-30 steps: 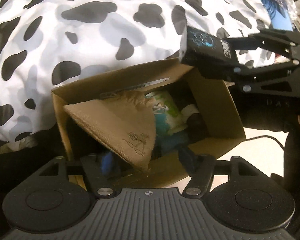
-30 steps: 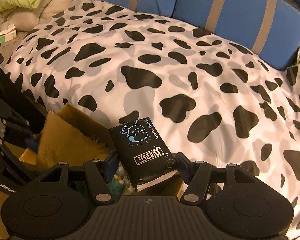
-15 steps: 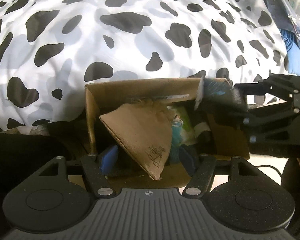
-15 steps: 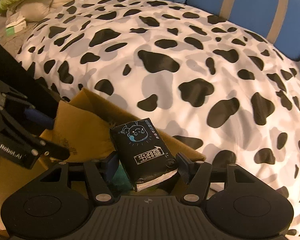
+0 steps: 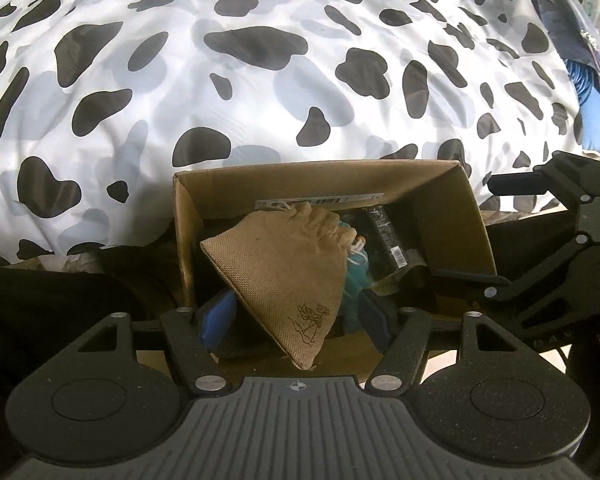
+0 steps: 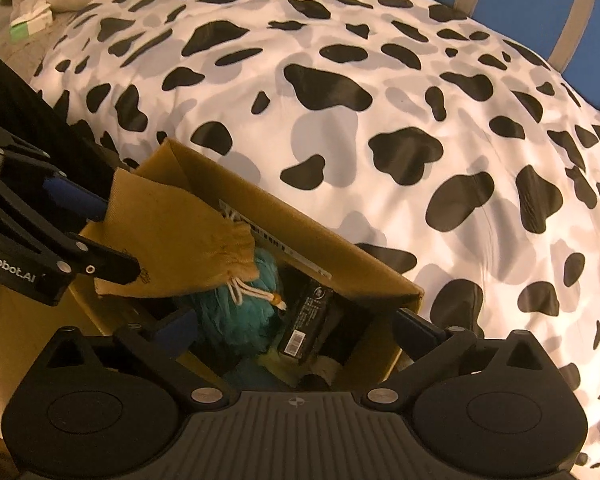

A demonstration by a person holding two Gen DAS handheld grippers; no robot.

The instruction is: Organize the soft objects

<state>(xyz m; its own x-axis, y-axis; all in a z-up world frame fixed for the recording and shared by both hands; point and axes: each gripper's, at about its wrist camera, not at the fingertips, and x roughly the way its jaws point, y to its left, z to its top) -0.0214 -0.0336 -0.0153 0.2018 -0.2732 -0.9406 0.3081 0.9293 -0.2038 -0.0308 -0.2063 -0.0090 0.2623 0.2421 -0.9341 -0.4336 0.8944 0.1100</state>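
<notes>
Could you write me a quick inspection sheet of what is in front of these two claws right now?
Surface: a cow-print bedcover fills most of both views.
Job's things: an open cardboard box at the bed's edge holds a black packet and a teal fluffy item; a burlap drawstring pouch is over the box.
Clutter: a green and white pack far off on the bed.
Claws: the left claw is shut on the burlap pouch; the right claw has just been opening, stands wide, nothing gripped, the black packet below it in the box.
Cables: a dark cable at the floor.
Surroundings: blue cushions with grey stripes behind the bed.
</notes>
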